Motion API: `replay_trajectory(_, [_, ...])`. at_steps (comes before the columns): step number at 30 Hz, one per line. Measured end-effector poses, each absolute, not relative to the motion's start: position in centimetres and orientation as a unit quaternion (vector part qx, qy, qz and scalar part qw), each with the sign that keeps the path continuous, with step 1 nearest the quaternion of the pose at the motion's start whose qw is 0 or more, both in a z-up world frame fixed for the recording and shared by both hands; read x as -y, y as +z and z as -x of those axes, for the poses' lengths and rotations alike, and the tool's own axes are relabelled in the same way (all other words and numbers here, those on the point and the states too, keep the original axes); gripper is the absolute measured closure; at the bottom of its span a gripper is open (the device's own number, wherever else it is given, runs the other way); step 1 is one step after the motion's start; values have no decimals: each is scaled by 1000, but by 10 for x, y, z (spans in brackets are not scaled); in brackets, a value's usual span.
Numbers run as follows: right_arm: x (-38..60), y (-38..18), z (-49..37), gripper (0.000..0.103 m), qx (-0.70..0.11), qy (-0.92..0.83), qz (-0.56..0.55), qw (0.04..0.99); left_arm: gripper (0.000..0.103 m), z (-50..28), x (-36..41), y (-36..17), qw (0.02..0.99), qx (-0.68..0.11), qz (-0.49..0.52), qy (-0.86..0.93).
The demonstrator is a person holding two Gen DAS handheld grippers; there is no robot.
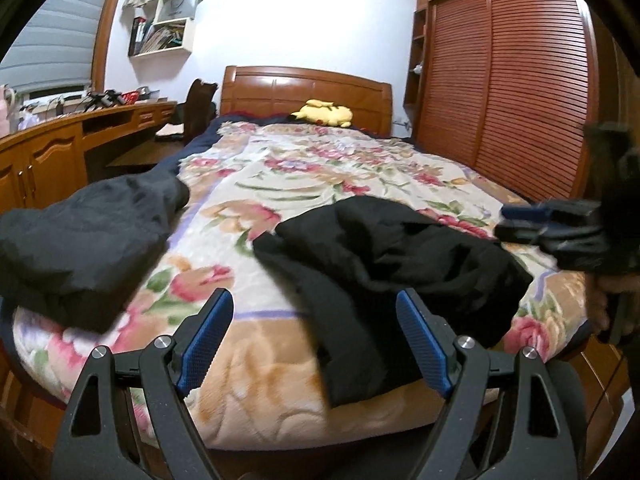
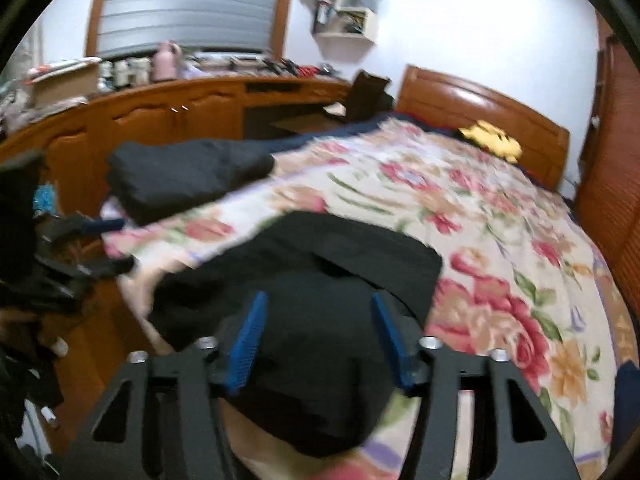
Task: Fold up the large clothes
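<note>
A crumpled black garment [image 1: 384, 256] lies at the foot of the bed on the floral blanket [image 1: 304, 168]; one part hangs over the bed's end. It fills the middle of the right wrist view [image 2: 320, 320]. My left gripper [image 1: 314, 304] is open and empty, above the bed's foot edge just left of the garment. My right gripper [image 2: 318, 302] is open and empty, right over the garment; it also shows at the right edge of the left wrist view [image 1: 548, 224]. A folded dark grey garment [image 1: 80, 240] lies at the bed's left edge, also seen in the right wrist view [image 2: 184, 176].
A yellow plush toy [image 1: 324, 114] lies by the wooden headboard [image 1: 304, 88]. A wooden desk with cabinets [image 1: 60, 148] runs along the left. A slatted wardrobe [image 1: 504, 80] stands on the right. A wall shelf [image 1: 164, 20] hangs above the desk.
</note>
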State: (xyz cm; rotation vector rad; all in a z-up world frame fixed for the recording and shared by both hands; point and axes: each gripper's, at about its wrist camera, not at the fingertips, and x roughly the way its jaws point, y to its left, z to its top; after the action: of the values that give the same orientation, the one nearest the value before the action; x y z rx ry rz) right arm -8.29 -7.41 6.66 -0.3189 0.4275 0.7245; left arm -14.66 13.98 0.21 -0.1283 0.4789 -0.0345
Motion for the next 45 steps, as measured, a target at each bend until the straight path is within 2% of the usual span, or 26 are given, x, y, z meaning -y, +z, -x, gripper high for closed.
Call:
replay_trajectory(3, [88, 52, 75, 59, -226, 342, 133, 902, 19, 144, -131, 9, 970, -235, 63, -31])
replay_trajectory(16, [82, 23, 64, 64, -258, 369, 83, 889, 20, 126, -90, 15, 966, -243, 48, -72])
replay_trajectory(20, [78, 12, 54, 64, -265, 370, 70, 888, 42, 118, -86, -3, 956, -278, 48, -78])
replay_trajectory(24, [78, 13, 45, 64, -266, 371, 65, 888, 49, 115, -84, -20, 948, -301, 56, -87])
replay_trajectory(25, [76, 12, 45, 64, -265, 370, 67, 888, 58, 114, -83, -25, 945, -308, 56, -92])
replay_trajectory(26, [76, 14, 46, 64, -263, 369, 70, 889, 74, 114, -82, -27, 944, -310, 57, -97])
replay_trajectory(28, [77, 16, 49, 64, -261, 366, 71, 890, 92, 112, -82, -30, 942, -314, 60, -102])
replay_trajectory(29, [77, 16, 51, 64, -259, 365, 69, 891, 95, 113, -83, -29, 943, -311, 59, -98])
replay_trajectory(31, [79, 20, 53, 59, -257, 365, 60, 893, 97, 118, -86, -24, 948, -296, 64, -96])
replay_trajectory(36, [89, 38, 57, 59, -233, 376, 43, 896, 97, 128, -111, -17, 958, -275, 67, -54])
replay_trajectory(40, [76, 38, 67, 71, -229, 387, 75, 890, 97, 127, -125, -33, 952, -292, 75, -47])
replay_trajectory(45, [52, 11, 63, 77, -254, 374, 116, 885, 97, 129, -120, -46, 950, -303, 61, -46])
